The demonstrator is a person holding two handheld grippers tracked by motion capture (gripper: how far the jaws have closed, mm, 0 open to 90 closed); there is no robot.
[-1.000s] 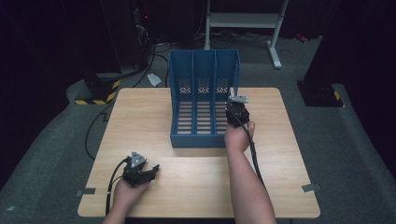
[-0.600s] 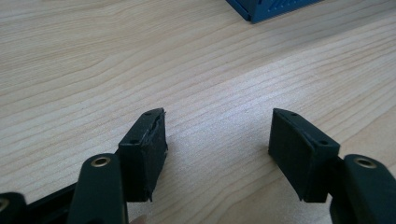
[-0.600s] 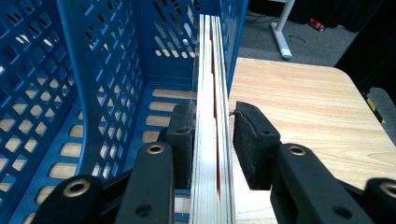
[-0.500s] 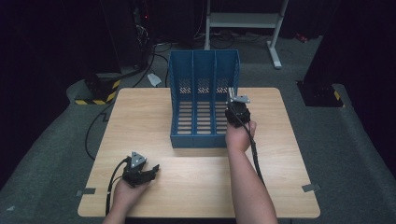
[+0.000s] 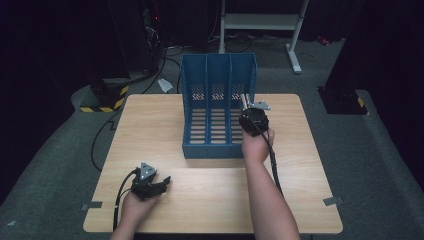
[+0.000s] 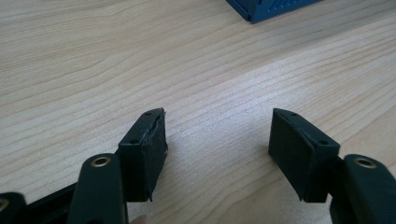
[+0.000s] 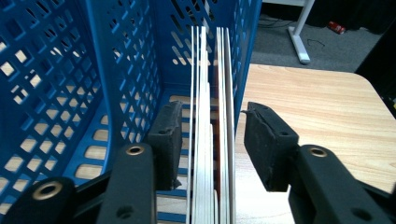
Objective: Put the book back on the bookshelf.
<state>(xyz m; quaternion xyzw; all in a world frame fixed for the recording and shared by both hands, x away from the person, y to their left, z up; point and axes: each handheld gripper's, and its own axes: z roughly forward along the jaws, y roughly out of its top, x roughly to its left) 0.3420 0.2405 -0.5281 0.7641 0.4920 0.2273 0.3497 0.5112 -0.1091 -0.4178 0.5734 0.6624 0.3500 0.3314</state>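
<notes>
A blue three-slot file holder [image 5: 218, 100] stands upright at the back middle of the wooden table [image 5: 150, 130]. Several thin white boards [image 7: 210, 93] stand on edge in its right slot, against the right wall [image 7: 243, 56]. My right gripper [image 5: 246, 104] is at that wall. In the right gripper view my right gripper [image 7: 212, 135] is open, one jaw inside the slot and the other outside the wall, with boards and wall between them. At the front left of the table my left gripper [image 5: 161, 183] rests low. Seen from its own camera, the left gripper [image 6: 217, 140] is open over bare wood.
A corner of the holder [image 6: 266, 9] shows far off in the left gripper view. Behind the table stand a white frame [image 5: 260, 22] and a yellow-and-black striped block [image 5: 102, 102] amid floor cables. Tape marks [image 5: 332, 201] sit by the table's front corners.
</notes>
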